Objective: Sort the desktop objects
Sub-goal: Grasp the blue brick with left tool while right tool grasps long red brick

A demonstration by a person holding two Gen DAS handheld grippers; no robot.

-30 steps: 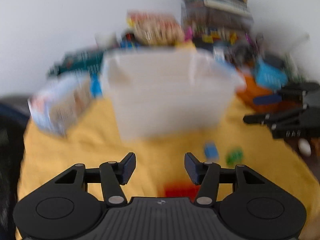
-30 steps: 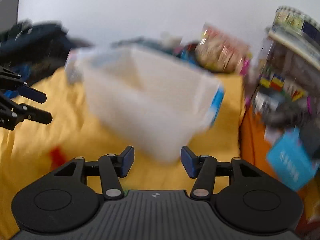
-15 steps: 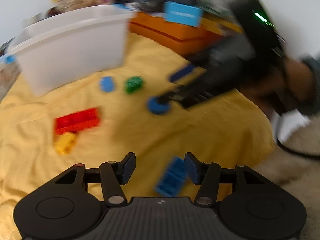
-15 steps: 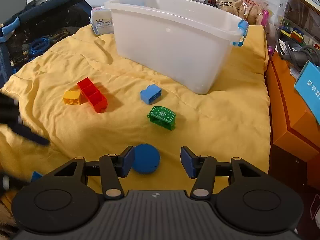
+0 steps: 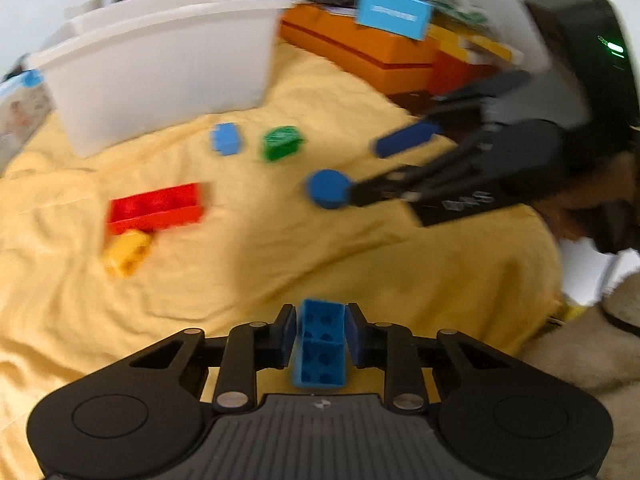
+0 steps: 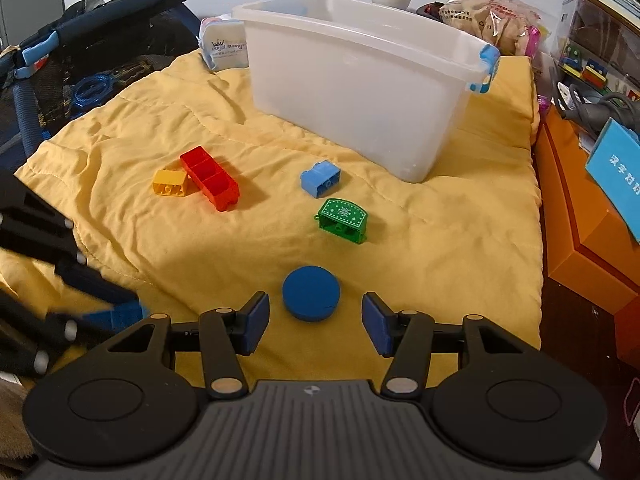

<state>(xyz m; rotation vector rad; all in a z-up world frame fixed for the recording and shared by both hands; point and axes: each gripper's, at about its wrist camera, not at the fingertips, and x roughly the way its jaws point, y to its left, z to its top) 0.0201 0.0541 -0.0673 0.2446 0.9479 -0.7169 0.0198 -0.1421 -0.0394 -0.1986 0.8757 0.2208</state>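
My left gripper (image 5: 320,334) is shut on a blue studded brick (image 5: 321,344), low over the yellow blanket (image 5: 248,248). My right gripper (image 6: 315,322) is open, its fingers either side of a blue round disc (image 6: 311,293) lying on the blanket; the disc also shows in the left wrist view (image 5: 329,189). On the blanket lie a red long brick (image 6: 210,178), a yellow brick (image 6: 170,183), a light blue brick (image 6: 320,178) and a green arched piece (image 6: 343,221). A white plastic bin (image 6: 360,76) stands behind them.
An orange box (image 6: 576,200) with a blue card (image 6: 618,172) borders the blanket's right edge. A dark mesh bag (image 6: 80,72) lies to the left. A tissue pack (image 6: 222,48), snack bags (image 6: 488,16) and stacked boxes sit behind the bin.
My left gripper has closed on the blue brick that lay between its fingers. My right gripper stays around the blue disc, a little closer.
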